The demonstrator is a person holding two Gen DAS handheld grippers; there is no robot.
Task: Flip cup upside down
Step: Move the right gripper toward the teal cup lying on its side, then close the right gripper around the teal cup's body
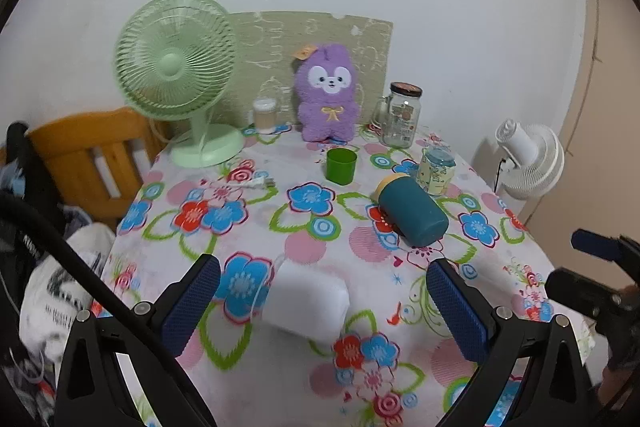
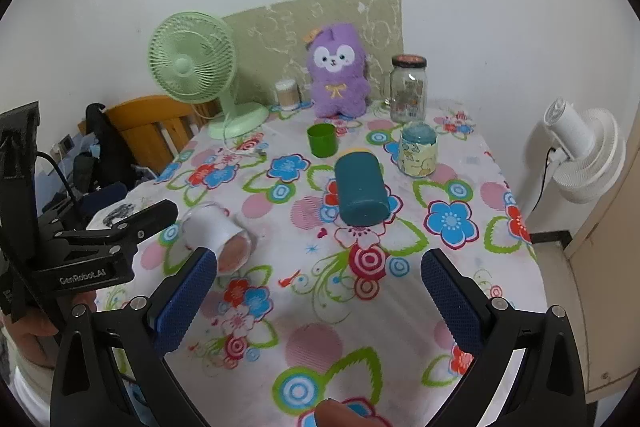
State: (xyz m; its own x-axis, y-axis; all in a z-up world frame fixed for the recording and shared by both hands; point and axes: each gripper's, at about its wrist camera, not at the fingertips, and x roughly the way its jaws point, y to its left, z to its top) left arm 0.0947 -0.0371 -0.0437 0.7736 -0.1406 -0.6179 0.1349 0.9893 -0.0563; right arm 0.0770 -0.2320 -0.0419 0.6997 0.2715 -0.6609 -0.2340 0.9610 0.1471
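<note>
A white cup (image 1: pixel 310 301) lies on its side on a floral tablecloth (image 1: pixel 256 239), nearer the camera than a teal canister (image 1: pixel 412 209) also lying on its side. The left gripper (image 1: pixel 322 303) hovers with its blue-padded jaws spread wide on either side of the cup, not touching it. The right gripper (image 2: pixel 318 301) is likewise wide apart and empty, just right of the cup.

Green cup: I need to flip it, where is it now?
The green cup stands upright mid-table, just in front of the purple plush, left of the lying teal bottle.
</note>
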